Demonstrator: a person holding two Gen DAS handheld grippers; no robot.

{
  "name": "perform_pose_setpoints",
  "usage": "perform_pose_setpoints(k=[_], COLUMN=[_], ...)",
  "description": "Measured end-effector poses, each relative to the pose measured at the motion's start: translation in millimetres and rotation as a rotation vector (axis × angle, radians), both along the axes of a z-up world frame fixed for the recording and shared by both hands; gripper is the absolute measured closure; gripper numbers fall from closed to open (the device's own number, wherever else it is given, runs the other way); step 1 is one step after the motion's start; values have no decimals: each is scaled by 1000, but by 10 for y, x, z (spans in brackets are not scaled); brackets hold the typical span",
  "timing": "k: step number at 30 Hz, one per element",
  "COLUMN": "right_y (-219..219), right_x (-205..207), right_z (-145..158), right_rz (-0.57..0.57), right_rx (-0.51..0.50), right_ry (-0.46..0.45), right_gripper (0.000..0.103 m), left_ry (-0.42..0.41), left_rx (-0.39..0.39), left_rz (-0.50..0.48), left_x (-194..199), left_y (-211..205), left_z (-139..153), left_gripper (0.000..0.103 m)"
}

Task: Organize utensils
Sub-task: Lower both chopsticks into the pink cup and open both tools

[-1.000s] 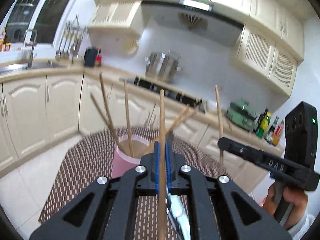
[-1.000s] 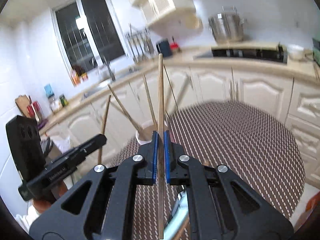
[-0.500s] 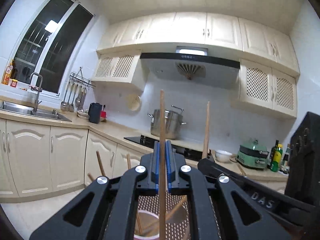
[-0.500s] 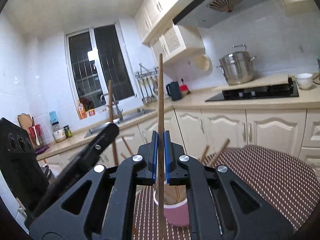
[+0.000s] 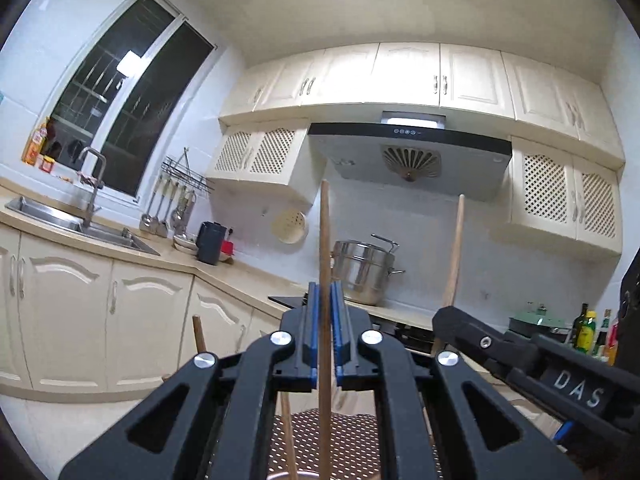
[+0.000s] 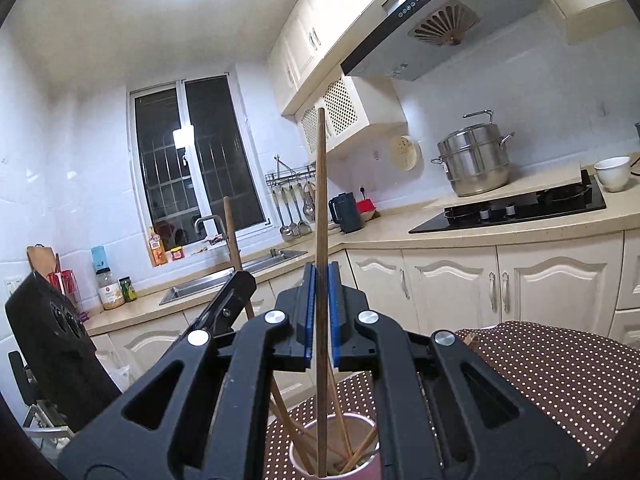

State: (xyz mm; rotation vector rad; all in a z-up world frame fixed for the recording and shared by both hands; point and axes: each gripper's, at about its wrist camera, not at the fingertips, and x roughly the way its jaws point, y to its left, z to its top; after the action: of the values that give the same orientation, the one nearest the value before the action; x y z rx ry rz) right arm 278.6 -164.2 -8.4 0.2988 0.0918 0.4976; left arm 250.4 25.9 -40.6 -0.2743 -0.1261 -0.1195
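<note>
1. While each tool is clamping a single stick upright, both should be aiming for the pink cylindrical cup [image 6: 334, 452] that is standing on the brown white-dotted table [image 6: 560, 376].
2. The left tool [image 5: 325, 336] is squeezing its blue pads nearly together on a light wooden chopstick [image 5: 324, 248], which is running straight up past the pads and down toward the cup rim at the bottom edge of the left view.
3. The right tool [image 6: 321, 312] is pinching a darker wooden chopstick [image 6: 320, 184] in the same way; its lower tip appears to be hanging just inside the cup mouth, among the leaning chopsticks [image 6: 348, 440] already inside.
4. Judging from the right view, the darker stick is sitting well over the opening, so lowering it straight, without tilting, looks like the cleanest move.
5. The two tools are working close beside each other, so keeping them from knocking together matters; releasing one stick at a time seems safer.
6. Whether the left stick's tip is inside the cup cannot be told, since the rim is barely showing; checking that alignment before letting go would be wise.
7. Opening the pads only slightly should let each stick slide down without tipping the light cup.
</note>
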Motion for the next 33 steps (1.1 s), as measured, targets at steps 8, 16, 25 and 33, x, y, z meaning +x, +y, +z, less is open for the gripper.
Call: perform_pose_setpoints(k=[8, 16, 25, 33], right_y=[90, 74, 110, 136], right_x=[57, 31, -108, -232], right_z=[-137, -224, -249, -241], right_rz=[9, 3, 6, 0], right_rx=[-30, -48, -78, -97], right_ry=[13, 40, 55, 64], right_gripper=[96, 96, 96, 96], left_ry=[33, 101, 187, 228], left_rx=[29, 55, 102, 73], left_rz=[-3, -13, -27, -37], left_x=[125, 0, -129, -279], left_y=[-23, -8, -22, 91], left_z=[-137, -269, -333, -325], left_gripper=[97, 97, 96, 64])
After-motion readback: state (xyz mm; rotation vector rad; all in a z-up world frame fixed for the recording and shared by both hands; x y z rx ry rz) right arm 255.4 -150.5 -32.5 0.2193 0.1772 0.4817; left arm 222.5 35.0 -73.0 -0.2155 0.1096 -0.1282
